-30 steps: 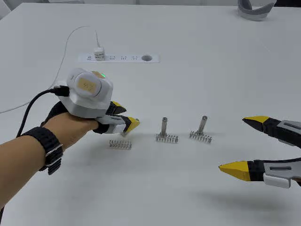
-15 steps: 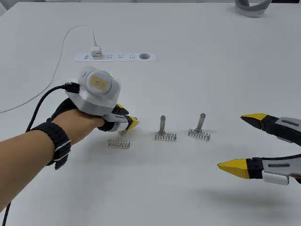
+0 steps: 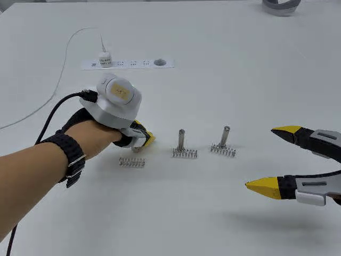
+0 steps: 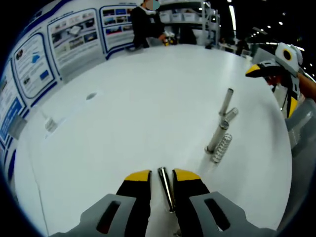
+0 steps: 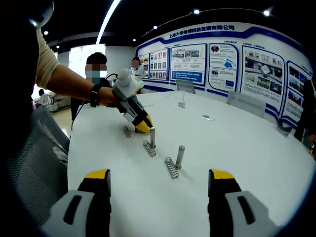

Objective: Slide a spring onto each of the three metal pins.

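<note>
The left gripper (image 4: pixel 162 174) is clenched on the left pin (image 4: pixel 166 193), a thin metal rod between its yellow tips at the bottom centre of the left gripper view. In the head view this gripper (image 3: pixel 142 142) sits left of centre, tips down at the table (image 3: pixel 213 90), and the left spring (image 3: pixel 132 162) lies flat just below it. Toward the middle of that frame the middle pin (image 3: pixel 180 138) and the right pin (image 3: pixel 225 135) stand upright, with the middle spring (image 3: pixel 185 153) and the right spring (image 3: pixel 223 151) lying at their feet. No spring is on a pin yet. At the right edge the right gripper (image 3: pixel 273 159) hangs released, jaws wide apart and holding nothing, well apart from the pins.

The springs look light and squashy, likely to roll or flick away if pinched hard. A gentle hold across the coils near one end should leave the other end free to slip over a pin. The pins look stiff, smooth and easy to knock over.
</note>
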Motion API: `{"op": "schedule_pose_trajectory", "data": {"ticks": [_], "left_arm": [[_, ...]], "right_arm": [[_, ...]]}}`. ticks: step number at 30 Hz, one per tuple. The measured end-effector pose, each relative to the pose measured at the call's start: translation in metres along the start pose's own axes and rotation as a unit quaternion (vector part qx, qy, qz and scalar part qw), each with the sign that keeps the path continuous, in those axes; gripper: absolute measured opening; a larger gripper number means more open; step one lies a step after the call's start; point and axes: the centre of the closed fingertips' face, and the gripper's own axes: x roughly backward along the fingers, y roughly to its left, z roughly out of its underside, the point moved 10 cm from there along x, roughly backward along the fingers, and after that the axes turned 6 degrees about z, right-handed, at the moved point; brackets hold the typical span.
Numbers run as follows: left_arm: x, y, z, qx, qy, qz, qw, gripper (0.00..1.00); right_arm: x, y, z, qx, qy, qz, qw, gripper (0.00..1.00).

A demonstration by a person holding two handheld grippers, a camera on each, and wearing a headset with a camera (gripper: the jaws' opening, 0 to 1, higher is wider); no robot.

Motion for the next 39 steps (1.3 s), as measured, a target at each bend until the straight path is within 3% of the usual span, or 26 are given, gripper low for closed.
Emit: {"op": "schedule_pose_trajectory", "data": {"ticks": [33,39], "left_arm": [[-0.0039,0.0058,-0.0012,0.020,0.027,-0.006,0.9994,0.11],[-0.0036,0.0040,-0.0030,-0.009,0.037,-0.004,0.9993,0.09]], "right_arm": [[-0.0009,0.0016,0.0014,-0.001,0.002,-0.008,1.0000,0.82],[-0.0009,0.0019,0.0013,-0.002,0.003,-0.008,1.0000,0.82]]}}
